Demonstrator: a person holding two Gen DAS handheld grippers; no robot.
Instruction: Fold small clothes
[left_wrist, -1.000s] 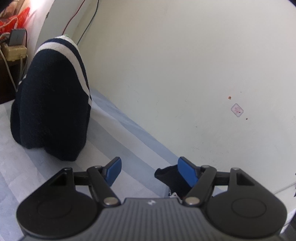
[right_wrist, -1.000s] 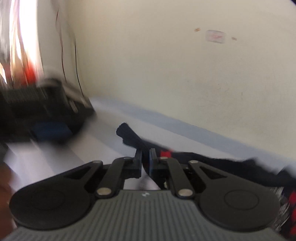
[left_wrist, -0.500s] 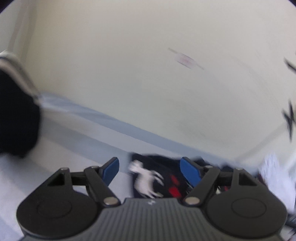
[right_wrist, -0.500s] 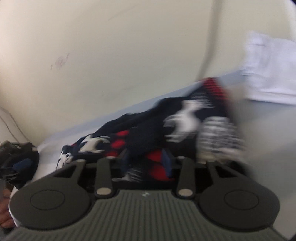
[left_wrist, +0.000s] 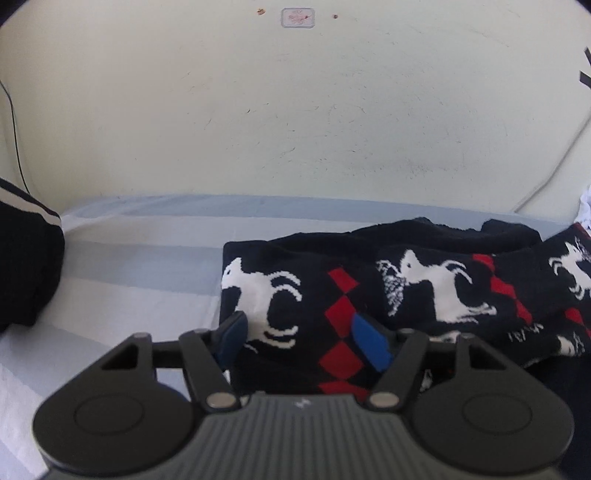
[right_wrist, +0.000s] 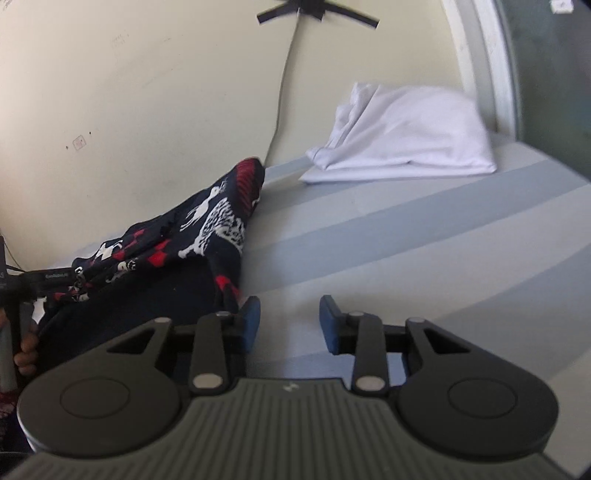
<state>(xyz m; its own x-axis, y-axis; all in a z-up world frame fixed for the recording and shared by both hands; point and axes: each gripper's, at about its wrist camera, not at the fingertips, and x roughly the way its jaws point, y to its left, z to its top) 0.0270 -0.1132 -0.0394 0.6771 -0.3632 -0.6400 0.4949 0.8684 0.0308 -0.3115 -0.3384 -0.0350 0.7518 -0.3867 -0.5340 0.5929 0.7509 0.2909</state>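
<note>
Two tools are seen closing yet still spread: the left tool over the soft, light patterned sweater, best pinched at its lower-left hem, the right tool holding nothing.

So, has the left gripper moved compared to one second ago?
Yes. The left gripper swung rightward: the wall sticker slid from the view's right to top centre, and the patterned sweater now lies between its closing jaws.

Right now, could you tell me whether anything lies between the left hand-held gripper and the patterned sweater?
Nothing visible does. The left hand-held gripper is right over the near-left corner of the patterned sweater, its jaws closing with that corner between them. Only bare striped sheet lies beside it.
</note>
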